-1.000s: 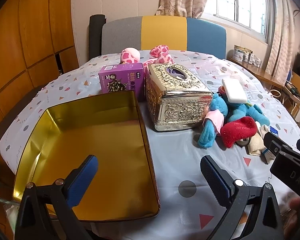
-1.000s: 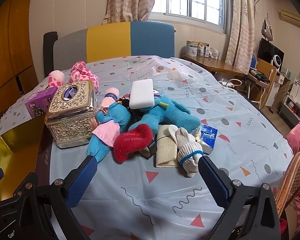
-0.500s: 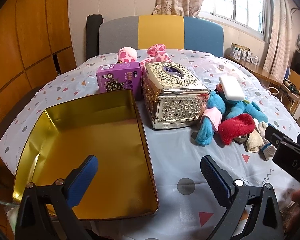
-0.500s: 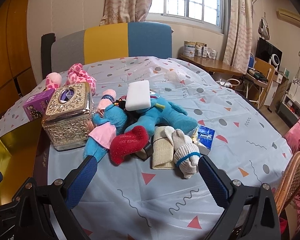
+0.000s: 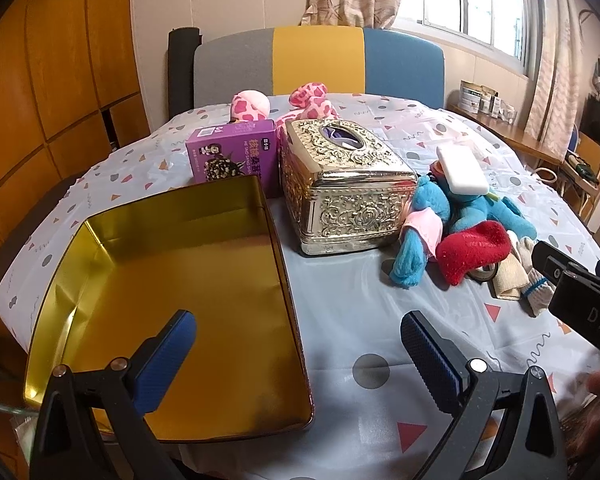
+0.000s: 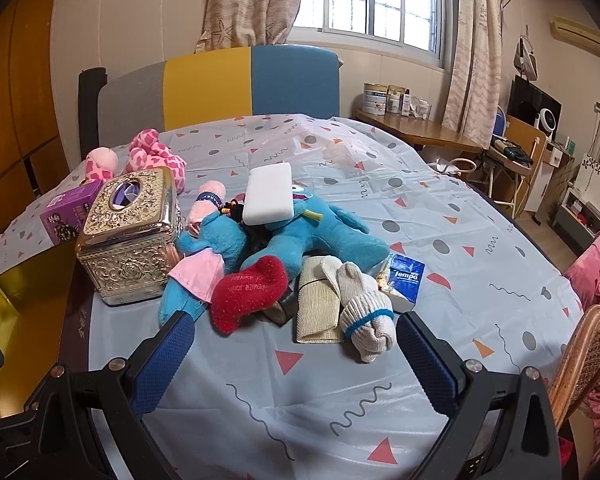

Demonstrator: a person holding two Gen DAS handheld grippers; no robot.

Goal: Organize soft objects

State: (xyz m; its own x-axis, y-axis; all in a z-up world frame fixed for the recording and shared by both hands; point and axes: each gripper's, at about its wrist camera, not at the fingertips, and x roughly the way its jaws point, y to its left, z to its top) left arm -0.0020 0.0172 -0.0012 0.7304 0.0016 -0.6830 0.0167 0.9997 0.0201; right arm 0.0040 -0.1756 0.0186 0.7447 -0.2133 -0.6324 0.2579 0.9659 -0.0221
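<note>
Over on the left, a shallow gold tin tray [image 5: 172,280] lies open and bare on the patterned tablecloth [image 6: 460,208]. The left gripper [image 5: 296,344] hangs above the tray's near right corner, its blue-padded jaws spread wide with nothing between them. Just behind the tray stands a purple box [image 5: 234,156], and touching its right side is an ornate silver tissue box [image 5: 340,184]. Behind those two, near the far edge of the table, lie pink spotted plush toys [image 6: 156,156].

Moving right, the heap of soft things sits just beside the tissue box: a blue plush doll in a pink skirt [image 6: 204,256] leans against a larger blue plush [image 6: 324,232], and a white sponge block [image 6: 270,194] rests on top of them. A red sock [image 6: 248,288] lies at the front of the heap, over some dark object I can't make out. Next to it come a folded beige cloth [image 6: 316,304] and a rolled white sock with a blue band [image 6: 364,312], touching each other. A blue Tempo tissue pack [image 6: 406,280] lies just beyond the sock.

The right gripper [image 6: 294,354] hovers low over the cloth in front of this pile, jaws wide apart and holding nothing, its right pad close to the white sock
</note>
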